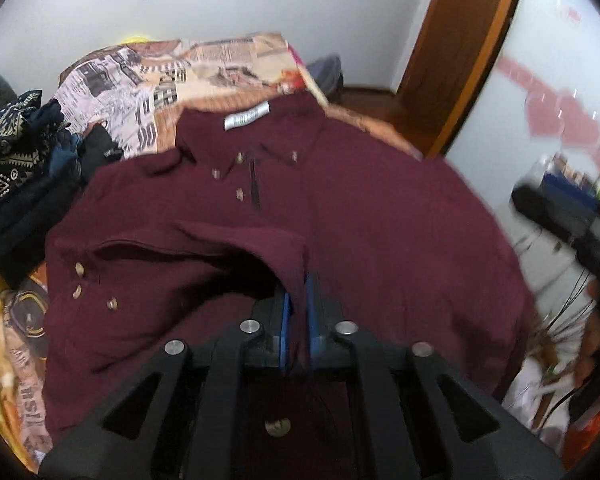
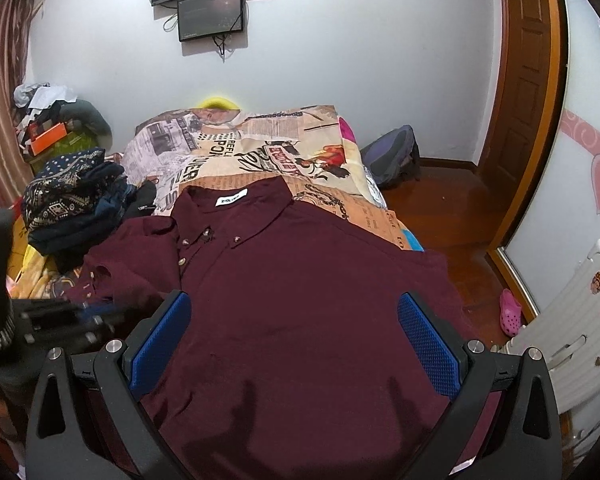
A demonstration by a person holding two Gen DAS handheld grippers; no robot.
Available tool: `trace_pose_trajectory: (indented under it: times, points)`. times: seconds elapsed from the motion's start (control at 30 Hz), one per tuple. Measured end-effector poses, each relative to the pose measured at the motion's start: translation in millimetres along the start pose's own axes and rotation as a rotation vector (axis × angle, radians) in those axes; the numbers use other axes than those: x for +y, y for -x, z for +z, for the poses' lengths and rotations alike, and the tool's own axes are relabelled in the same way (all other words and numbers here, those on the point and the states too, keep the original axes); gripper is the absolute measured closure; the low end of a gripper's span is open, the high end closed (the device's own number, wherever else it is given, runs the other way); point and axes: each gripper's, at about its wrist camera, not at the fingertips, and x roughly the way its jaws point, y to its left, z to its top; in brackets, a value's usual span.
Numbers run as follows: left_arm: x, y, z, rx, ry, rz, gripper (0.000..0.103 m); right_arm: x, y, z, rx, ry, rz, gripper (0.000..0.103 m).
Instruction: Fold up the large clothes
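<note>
The left gripper's [image 1: 298, 304] fingers [image 1: 285, 320] pinched a fold of the maroon shirt [image 2: 300, 300] (spread on the bed [image 2: 260, 148]), while the right gripper's [image 2: 296, 344] fingers [image 2: 428, 344] stood wide above it.

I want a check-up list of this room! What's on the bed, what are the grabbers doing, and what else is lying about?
Surface: bed with newspaper-print cover.
Job's things: maroon button-up shirt spread flat, collar at the far end.
Clutter: pile of dark patterned clothes beside the shirt.
Grippers: left gripper pinches a shirt fold; right gripper open above the shirt.
Cables: wires dangle under the wall screens.
Surroundings: backpack, pink shoe, white suitcase on the wooden floor.
</note>
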Motion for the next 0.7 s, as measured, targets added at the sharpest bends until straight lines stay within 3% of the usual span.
trace_pose_trajectory:
  times: [0.07,0.13,0.3,0.5,0.7]
  points:
    - [-1.6,-6.0,-6.4,0.03,-0.011,0.014,0.065,0.9,-1.0,0.4,0.004,0.004,0.002,0.0]
    - [-1.0,-3.6,-11.5,0.037,-0.019,0.015,0.054,3.1,-1.5,0.6,0.005,0.012,0.004,0.0]
    - [6.0,21.4,-15.8,-0.001,-0.034,0.048,0.045,17.1,0.2,5.7,-0.007,0.064,0.019,0.0]
    - [41.5,75.6,-16.8,-0.124,0.059,0.066,0.037,47.2,3.9,16.4,-0.051,0.15,0.056,0.001]
    - [96.4,112.0,-26.9,-0.213,0.169,0.218,0.036,94.1,5.0,24.6,-0.093,0.279,0.142,0.001]
